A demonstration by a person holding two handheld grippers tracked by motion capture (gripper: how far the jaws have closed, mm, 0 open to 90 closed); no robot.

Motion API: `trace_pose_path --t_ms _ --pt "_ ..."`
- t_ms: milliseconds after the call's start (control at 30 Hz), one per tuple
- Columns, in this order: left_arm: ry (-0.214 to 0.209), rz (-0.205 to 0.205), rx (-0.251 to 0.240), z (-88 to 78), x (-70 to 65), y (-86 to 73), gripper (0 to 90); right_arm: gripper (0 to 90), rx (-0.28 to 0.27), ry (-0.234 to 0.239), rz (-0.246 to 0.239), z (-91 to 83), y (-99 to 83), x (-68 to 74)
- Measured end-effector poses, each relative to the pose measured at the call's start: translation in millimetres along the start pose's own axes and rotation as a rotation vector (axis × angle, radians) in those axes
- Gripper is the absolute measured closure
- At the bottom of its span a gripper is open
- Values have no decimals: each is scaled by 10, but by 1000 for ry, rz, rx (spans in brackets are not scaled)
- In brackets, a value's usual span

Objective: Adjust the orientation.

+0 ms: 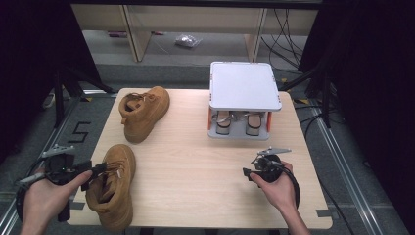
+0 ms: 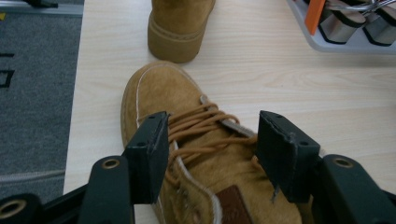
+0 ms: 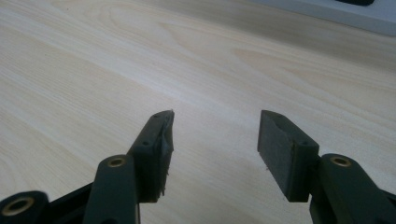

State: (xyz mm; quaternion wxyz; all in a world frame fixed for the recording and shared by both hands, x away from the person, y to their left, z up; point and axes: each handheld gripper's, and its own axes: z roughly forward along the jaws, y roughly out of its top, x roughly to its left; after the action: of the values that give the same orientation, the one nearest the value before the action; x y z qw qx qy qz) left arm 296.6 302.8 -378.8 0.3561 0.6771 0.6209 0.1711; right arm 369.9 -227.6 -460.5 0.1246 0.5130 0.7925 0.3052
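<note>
Two tan lace-up boots lie on the wooden table (image 1: pixel 195 161). One boot (image 1: pixel 143 111) rests at the far left, toe toward me. The other boot (image 1: pixel 113 185) sits at the front left corner, and its laced upper (image 2: pixel 205 140) lies between the jaws of my left gripper (image 1: pixel 98 170) (image 2: pixel 212 149). Those jaws are open, one on each side of the laces, and I see no pad pressing on the boot. My right gripper (image 1: pixel 248 174) (image 3: pixel 215 149) is open and empty over bare wood at the front right.
A white two-level shoe rack (image 1: pixel 244 85) with orange posts stands at the back right, with heeled sandals (image 1: pixel 238 122) on its lower shelf. Its base edge (image 3: pixel 327 14) lies ahead of the right gripper. Grey floor with cables surrounds the table.
</note>
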Motion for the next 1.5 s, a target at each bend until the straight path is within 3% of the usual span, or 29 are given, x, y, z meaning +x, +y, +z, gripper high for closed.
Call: trace_pose_path --t_ms 33,100,133,167,233,300,333,367,667,767,800,833,967,1033,1067,1133,1267,1500 --pt "-1 -11 -12 18 3 -20 438 460 22 30 1 -9 6 -5" --pt "-8 -21 -4 35 6 -46 445 460 10 8 15 1 -2 29" --pt "-7 -4 30 21 21 -45 448 460 17 15 33 -4 1 45" --pt "-3 -13 30 40 21 -59 453 460 -16 24 26 8 -4 48" --pt "-12 -13 30 61 29 -77 466 460 -6 23 13 8 -1 41" --pt "-10 -20 49 68 27 -91 485 459 7 33 56 -1 -9 76" --pt "0 -16 73 54 28 -89 493 459 1 29 44 3 -9 66" --pt "-1 -22 54 65 30 -106 499 459 4 26 50 3 -10 67" --pt "-16 -49 90 -42 17 -241 510 458 19 39 42 11 -20 48" --pt "-23 -58 117 -43 0 -303 527 457 31 40 42 17 -21 56" --pt "-16 -57 151 -53 3 -307 536 457 24 38 37 25 -22 56" --pt "-14 -61 132 -30 4 -335 550 457 24 40 48 28 -24 69" --pt "-13 -78 154 10 30 -378 615 456 28 9 19 35 -34 50" --pt "-7 -92 154 26 26 -385 642 453 9 8 28 55 -40 53" --pt "-5 -96 153 30 21 -385 656 453 16 30 45 45 -35 67" --pt "-9 -90 186 30 19 -369 688 453 26 35 43 42 -35 62" --pt "-4 -98 165 67 8 -379 739 454 19 32 39 38 -36 61" --pt "-3 -124 173 84 -2 -368 710 451 28 43 43 25 -37 51"
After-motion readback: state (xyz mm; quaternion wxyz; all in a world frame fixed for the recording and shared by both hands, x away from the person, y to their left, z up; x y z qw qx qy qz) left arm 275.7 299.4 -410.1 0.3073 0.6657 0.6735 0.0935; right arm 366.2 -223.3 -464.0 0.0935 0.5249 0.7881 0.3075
